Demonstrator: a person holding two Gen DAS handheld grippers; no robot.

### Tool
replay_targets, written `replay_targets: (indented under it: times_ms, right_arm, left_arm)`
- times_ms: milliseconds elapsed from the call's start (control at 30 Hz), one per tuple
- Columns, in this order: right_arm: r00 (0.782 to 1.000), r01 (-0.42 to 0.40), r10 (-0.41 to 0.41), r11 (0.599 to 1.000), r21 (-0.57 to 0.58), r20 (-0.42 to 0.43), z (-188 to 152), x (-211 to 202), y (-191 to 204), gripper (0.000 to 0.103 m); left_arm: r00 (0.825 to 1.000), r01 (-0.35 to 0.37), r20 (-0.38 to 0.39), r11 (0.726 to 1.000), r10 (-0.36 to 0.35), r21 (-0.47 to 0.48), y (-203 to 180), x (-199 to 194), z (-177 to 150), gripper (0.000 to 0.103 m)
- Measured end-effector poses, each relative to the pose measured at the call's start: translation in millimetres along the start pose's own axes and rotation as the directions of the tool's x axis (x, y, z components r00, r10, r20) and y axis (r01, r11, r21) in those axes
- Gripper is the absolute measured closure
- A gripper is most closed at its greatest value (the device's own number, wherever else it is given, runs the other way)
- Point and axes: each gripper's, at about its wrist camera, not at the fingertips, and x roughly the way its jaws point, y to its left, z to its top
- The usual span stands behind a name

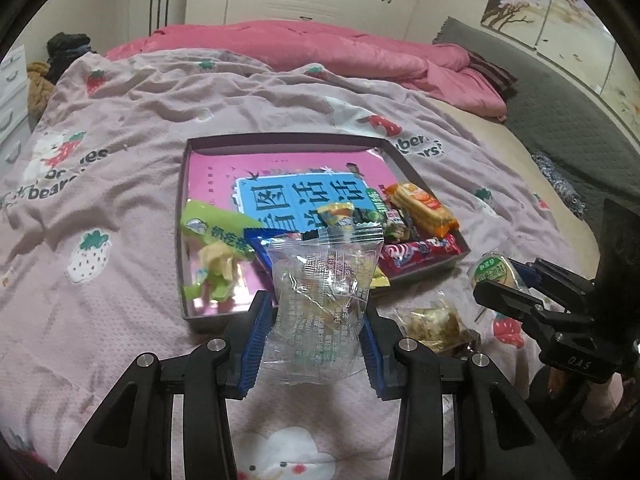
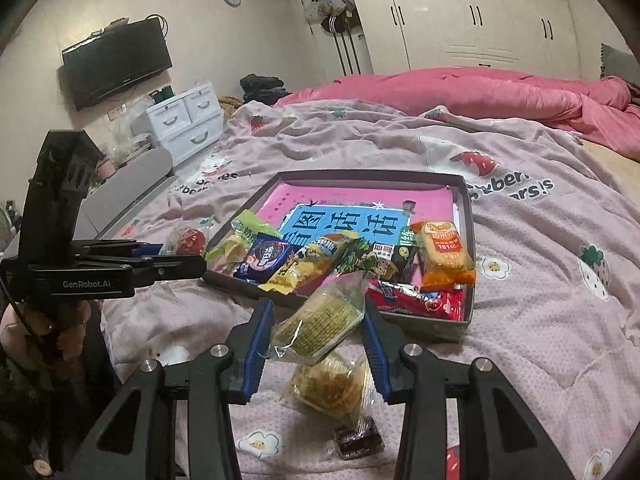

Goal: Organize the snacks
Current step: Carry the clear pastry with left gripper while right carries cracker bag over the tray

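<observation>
A shallow grey box (image 1: 280, 141) (image 2: 466, 204) with a pink book inside lies on the bed and holds several snack packets along its near side. My left gripper (image 1: 318, 312) is shut on a clear plastic snack packet (image 1: 320, 300) and holds it just before the box's near edge. My right gripper (image 2: 318, 320) is shut on a green round cracker packet (image 2: 320, 320), also seen at right in the left wrist view (image 1: 494, 272). It hovers above the bed in front of the box.
Two loose snacks lie on the blanket below the right gripper: a yellowish cake packet (image 2: 332, 388) (image 1: 434, 320) and a small dark brown piece (image 2: 358, 438). A red packet (image 2: 188, 240) lies left of the box. A pink duvet (image 1: 320, 46) is heaped at the far side.
</observation>
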Motion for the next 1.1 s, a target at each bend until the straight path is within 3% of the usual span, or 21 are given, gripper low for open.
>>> replay_targets:
  times_ms: [333,733,1100]
  right_arm:
    - [0.999,-0.015,0.014,1.000,0.022,0.033,10.7,2.0,-6.1,0.059]
    - [0.998,0.035,-0.035,0.999,0.004,0.056,28.7,17.3,-18.8,0.059]
    - [0.994,0.106,-0.105,0.994,0.029,-0.015,35.8,63.2,-39.2,0.059]
  left_arm:
    - [0.999,-0.037,0.001,0.999,0.037,-0.027,16.2,5.7,6.0,0.059]
    - [0.995,-0.102,-0.010,0.992,0.102,-0.071,43.6,26.9,18.9,0.059]
    - [0.992,-0.122,-0.039,0.989,0.119,-0.079,51.8,60.3,26.5,0.059]
